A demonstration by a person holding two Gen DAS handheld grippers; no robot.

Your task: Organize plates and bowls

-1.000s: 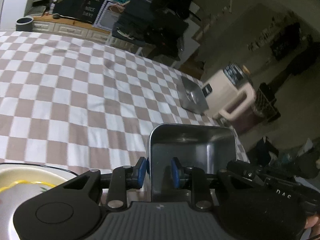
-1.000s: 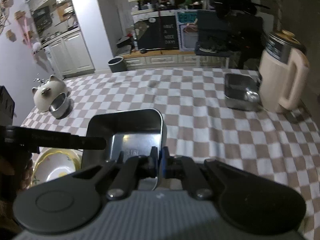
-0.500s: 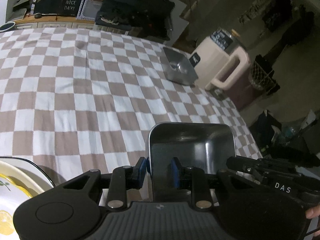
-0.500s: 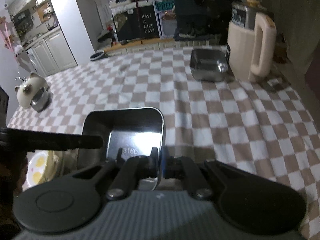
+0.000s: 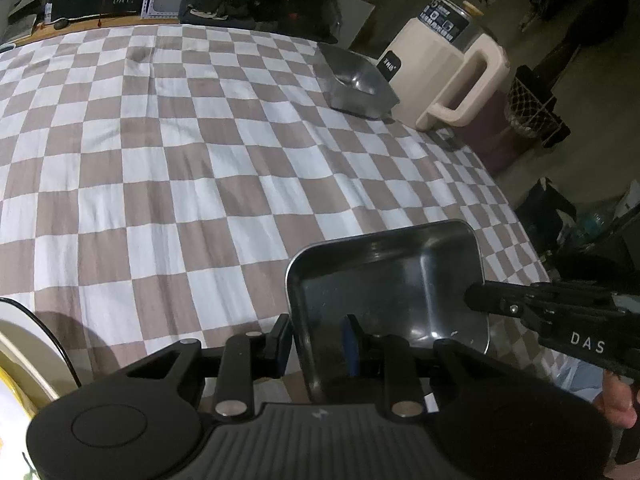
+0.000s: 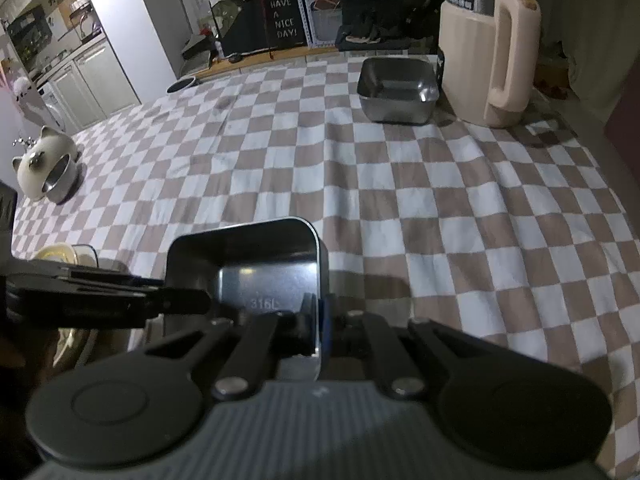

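checkered table (image 5: 192, 168), steel tray (image 6: 396, 88), jug (image 6: 488, 64)

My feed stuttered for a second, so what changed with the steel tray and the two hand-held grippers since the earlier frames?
Both hand-held grippers carried the steel tray forward and lower over the checkered tablecloth; the second steel tray and cream jug by the far edge now look closer. Nothing was grasped or released: the left hand-held gripper still clamps one wall, the right hand-held gripper the opposite one.
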